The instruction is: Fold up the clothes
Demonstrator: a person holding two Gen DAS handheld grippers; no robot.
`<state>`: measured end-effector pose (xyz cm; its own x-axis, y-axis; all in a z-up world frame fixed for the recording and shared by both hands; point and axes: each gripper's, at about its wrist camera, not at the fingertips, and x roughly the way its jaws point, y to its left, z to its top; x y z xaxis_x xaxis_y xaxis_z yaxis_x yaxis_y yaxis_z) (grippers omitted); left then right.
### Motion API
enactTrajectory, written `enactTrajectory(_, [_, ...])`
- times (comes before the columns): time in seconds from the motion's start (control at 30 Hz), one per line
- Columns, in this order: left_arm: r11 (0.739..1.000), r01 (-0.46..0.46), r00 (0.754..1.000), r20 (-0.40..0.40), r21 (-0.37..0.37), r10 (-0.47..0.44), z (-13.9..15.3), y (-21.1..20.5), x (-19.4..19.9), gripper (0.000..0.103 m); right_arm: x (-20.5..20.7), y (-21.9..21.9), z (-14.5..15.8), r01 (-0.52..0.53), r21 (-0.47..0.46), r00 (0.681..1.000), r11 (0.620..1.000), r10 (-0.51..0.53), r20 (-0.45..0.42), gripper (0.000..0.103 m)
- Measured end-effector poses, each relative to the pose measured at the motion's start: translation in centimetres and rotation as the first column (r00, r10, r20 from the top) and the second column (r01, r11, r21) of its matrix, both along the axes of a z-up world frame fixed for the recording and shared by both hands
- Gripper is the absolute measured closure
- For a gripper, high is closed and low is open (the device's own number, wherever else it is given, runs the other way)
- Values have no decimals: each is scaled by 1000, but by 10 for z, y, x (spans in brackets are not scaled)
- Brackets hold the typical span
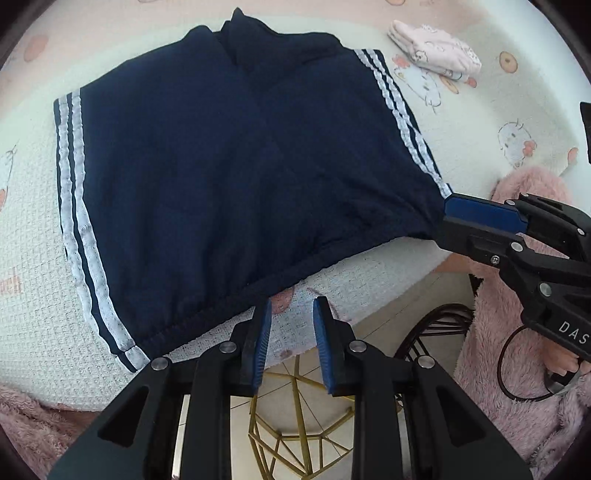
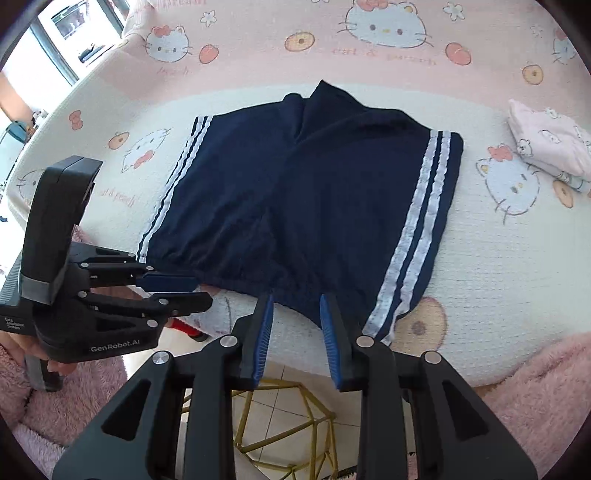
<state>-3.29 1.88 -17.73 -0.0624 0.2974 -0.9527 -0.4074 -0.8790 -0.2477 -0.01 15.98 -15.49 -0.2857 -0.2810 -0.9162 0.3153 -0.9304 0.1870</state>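
Left hand-held gripper (image 1: 291,306): jaws apart, nothing between them, tips poised over the near edge of the worktop (image 1: 33,221), just short of the waistband of the navy shorts (image 1: 229,177). Right hand-held gripper (image 2: 297,302): jaws likewise apart and clamping nothing, tips at the waistband edge near the shorts' right corner.

Beyond the tips, the worktop carried a white waffle-weave cover printed with cartoon cats and peaches. Below both grippers, pale floor tiles and a gold wire frame (image 2: 280,417). Pink fleece sleeves (image 2: 535,376) flanked each side. Far left of the right gripper, a window (image 2: 70,33).

The shorts lay flat ahead of both grippers, waistband nearest, gathered and puckered; two white stripes ran down each side. Farther out to the right, a folded pink garment (image 2: 550,147) lay well apart.
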Motion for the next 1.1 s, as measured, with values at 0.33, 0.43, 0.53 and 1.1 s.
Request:
enactTrajectory(0.33, [988,-136,987,-74,75,142,11,-23,-19,78,-17,-17,-45,-48,-51,986,998,55,159,77])
enactTrajectory(0.43, [981,-170,980,-89,90,178,13,-32,-27,78,-11,-20,-40,-78,-102,984,992,94,154,77])
enactTrajectory(0.53, [978,-167,985,-21,126,171,10,-37,-27,78,-8,-25,-47,-103,-82,977,991,116,178,77])
enactTrajectory(1.1, [983,-136,990,-20,126,139,13,-29,-22,77,-9,-24,-35,-61,-38,997,997,63,47,77])
